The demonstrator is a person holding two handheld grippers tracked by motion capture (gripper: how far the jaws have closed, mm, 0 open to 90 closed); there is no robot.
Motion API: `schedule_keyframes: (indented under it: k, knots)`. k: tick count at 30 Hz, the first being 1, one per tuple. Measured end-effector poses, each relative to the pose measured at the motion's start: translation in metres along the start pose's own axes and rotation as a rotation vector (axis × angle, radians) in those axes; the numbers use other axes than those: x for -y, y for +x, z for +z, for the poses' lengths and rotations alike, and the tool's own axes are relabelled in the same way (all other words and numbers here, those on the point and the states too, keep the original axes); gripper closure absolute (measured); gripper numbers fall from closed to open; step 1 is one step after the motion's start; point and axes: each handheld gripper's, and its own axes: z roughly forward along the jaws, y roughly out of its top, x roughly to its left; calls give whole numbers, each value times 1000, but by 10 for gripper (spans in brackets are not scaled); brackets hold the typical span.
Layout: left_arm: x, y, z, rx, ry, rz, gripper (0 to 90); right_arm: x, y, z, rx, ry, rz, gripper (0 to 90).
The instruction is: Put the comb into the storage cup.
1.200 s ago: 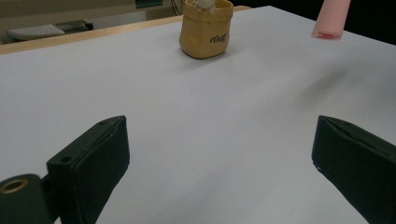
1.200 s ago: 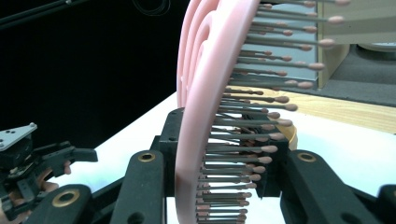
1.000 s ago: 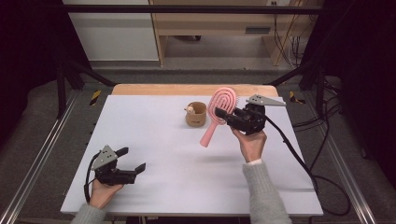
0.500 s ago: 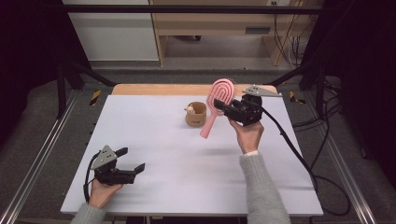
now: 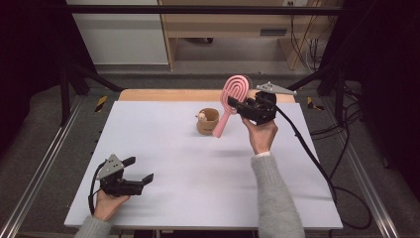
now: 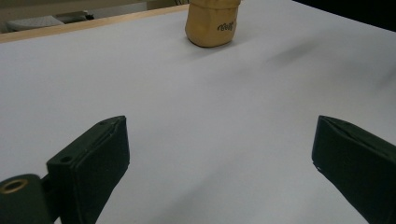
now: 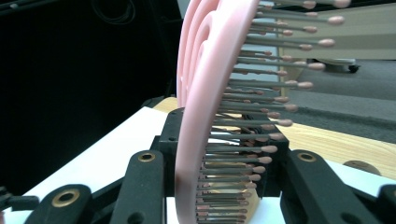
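Above the far right part of the white table (image 5: 198, 163), the right gripper (image 5: 236, 105) pinches a pink hairbrush (image 5: 229, 101) at the base of its head. Long axis tilted: head up and away, handle down-left, bristles facing right in the right gripper view. A tan cup (image 5: 208, 121) sits just beside the handle tip. Left gripper (image 5: 141, 171) rests near the front left edge, jaws spread, holding nothing.

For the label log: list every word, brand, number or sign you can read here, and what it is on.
Dark script on the tan cup: too blurred and partly cut off to read.
Pink brush, both grippers, table: no text visible.
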Motion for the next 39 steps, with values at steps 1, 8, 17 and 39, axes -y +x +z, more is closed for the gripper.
schedule_keyframes:
  k: [1, 8, 17, 39]
  knots:
    - [0, 1, 0, 3, -3, -4, 39, -1, -1, 1, 6, 0, -1, 633]
    - [0, 2, -1, 0, -3, -5, 39, -7, -6, 3, 34, -15, 6, 633]
    - [0, 2, -1, -2, 1, -4, 40, -14, -9, 9, 63, -27, 8, 633]
    - [1, 3, 1, -4, 12, -1, 39, -29, -18, 29, 132, -45, 26, 633]
